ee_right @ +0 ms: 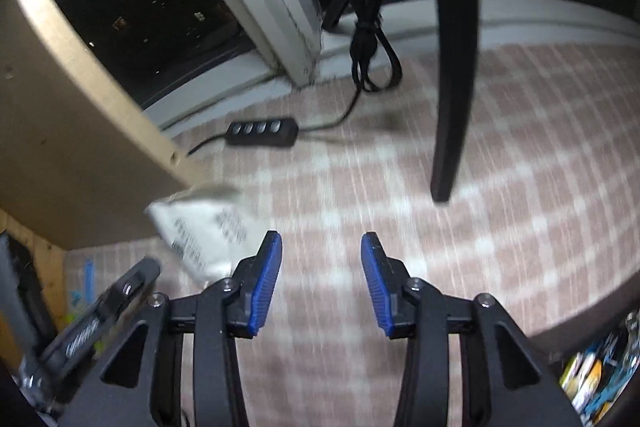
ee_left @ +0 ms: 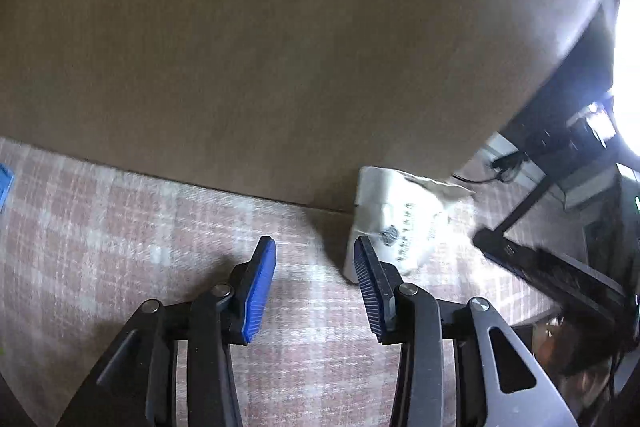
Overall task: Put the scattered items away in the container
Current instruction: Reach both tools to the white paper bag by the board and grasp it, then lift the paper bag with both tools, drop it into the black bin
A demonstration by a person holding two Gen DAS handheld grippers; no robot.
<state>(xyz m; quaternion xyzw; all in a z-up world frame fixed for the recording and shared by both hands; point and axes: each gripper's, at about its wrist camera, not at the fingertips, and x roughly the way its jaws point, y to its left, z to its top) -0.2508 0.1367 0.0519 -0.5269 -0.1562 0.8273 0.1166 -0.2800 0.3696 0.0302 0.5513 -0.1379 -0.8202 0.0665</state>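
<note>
In the left wrist view our left gripper (ee_left: 315, 263) hangs over the plaid floor covering (ee_left: 168, 227) with its blue pads spread and nothing between them; the white packet (ee_left: 404, 223) lies just to the right of the right-hand pad, on the floor against the foot of the tan board (ee_left: 280, 47), its far corner crumpled and tucked toward the board's edge; whether the pad touches the packet we cannot tell, as the finger hides the near edge. We judge the packet light and soft, a thin printed pouch that will buckle rather than resist; the film may be slippery, so we would take it across the flat printed middle or the near free edge, not the creased far corner. A blue thing (ee_left: 5, 187) peeks in at the far left edge, too cropped to name.

In the right wrist view our right gripper (ee_right: 321, 259) is likewise spread and empty above the plaid floor covering (ee_right: 500, 187); the white packet (ee_right: 204, 235) sits to the left of its left pad, near the corner of the tan board (ee_right: 60, 147); part of the left gripper (ee_right: 100, 319) shows at the lower left, beside the packet. Farther off lie a black power strip (ee_right: 262, 131) with its cable, and a dark chair leg (ee_right: 456, 67) to the right. No container is clearly in view, though a jumble of coloured items (ee_right: 600, 375) shows at the lower right; the picture is blurred, so the fine print stays unread.
</note>
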